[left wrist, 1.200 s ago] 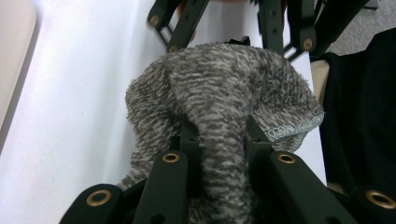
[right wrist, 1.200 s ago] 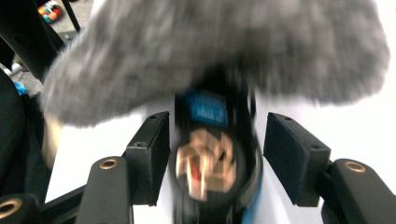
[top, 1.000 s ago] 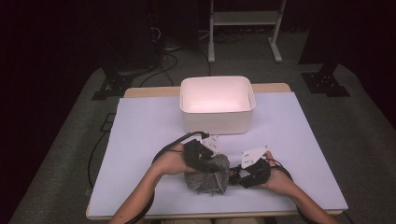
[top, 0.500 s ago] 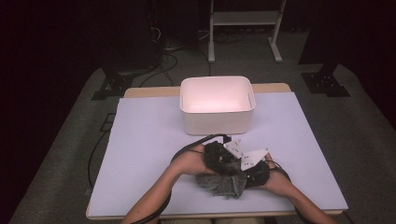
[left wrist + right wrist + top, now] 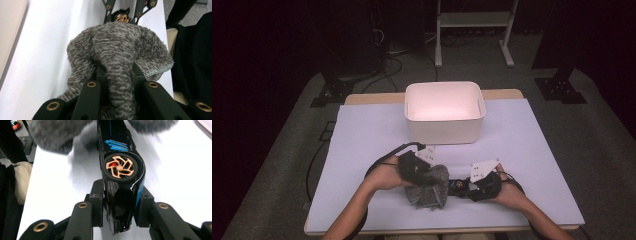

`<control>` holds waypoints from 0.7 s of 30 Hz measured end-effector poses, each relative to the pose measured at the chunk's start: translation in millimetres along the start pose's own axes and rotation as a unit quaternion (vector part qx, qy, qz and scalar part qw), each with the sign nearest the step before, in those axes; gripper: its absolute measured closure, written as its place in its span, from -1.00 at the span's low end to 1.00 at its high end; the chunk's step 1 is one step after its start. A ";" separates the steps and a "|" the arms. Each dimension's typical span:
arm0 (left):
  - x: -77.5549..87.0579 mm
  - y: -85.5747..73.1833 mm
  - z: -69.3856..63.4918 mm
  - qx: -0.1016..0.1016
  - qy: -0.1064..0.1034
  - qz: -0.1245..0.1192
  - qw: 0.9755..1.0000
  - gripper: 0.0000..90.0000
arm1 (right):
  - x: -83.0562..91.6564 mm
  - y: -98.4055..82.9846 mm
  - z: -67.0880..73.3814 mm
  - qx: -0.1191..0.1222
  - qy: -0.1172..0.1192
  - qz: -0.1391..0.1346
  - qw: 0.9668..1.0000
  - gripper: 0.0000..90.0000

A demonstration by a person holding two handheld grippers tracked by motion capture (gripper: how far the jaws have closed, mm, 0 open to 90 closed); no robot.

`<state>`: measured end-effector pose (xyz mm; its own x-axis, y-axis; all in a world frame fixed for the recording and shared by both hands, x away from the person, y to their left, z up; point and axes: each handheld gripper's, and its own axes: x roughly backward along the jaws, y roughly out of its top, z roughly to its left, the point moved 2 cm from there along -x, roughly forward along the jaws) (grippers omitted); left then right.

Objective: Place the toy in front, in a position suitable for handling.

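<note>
White table (image 5: 362, 150) | left gripper (image 5: 424, 172) grips cloth (image 5: 429, 187) | right gripper (image 5: 472, 186), seemingly level, clamps toy car (image 5: 121, 172)

The grey cloth (image 5: 120, 52) looks fuzzy and knitted, with a stitched hem (pale thread). The toy car (image 5: 122, 170) is glossy black plastic with a copper-toned wheel and a ridged tyre. The fingers (image 5: 97, 205) are matt black; the table (image 5: 362, 140) cover is smooth, matt white, as is the plastic-looking bin (image 5: 444, 130).

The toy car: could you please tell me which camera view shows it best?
The right gripper view: the toy car runs up the middle, on its side between the right gripper jaws, black with blue stripes and a copper wheel. The left gripper view shows just a wheel above the grey cloth; in the high view the car is mostly hidden.
</note>
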<state>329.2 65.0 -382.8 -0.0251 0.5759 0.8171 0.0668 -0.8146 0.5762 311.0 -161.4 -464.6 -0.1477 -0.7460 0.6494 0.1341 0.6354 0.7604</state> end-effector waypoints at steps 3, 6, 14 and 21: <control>9.1 -10.1 0.5 0.011 0.008 -0.008 1.000 0.68 | 0.1 0.3 0.1 0.000 0.000 0.002 1.000 0.44; 16.4 -19.6 1.8 0.019 0.021 0.001 1.000 0.68 | 0.3 0.4 0.1 -0.001 -0.001 0.004 1.000 0.44; 18.8 -29.4 0.7 0.026 0.019 -0.001 0.999 0.68 | 0.2 0.7 0.0 0.000 -0.001 0.005 1.000 0.44; 4.6 -5.2 -4.7 -0.005 0.006 0.006 1.000 0.68 | 0.2 1.0 -0.6 -0.001 -0.001 0.005 1.000 0.44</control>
<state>324.0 71.5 -382.0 -0.0363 0.5657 0.8238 0.0577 -0.8218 0.5668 311.6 -161.0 -463.7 -0.1475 -0.7387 0.6577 0.1385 0.6430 0.7533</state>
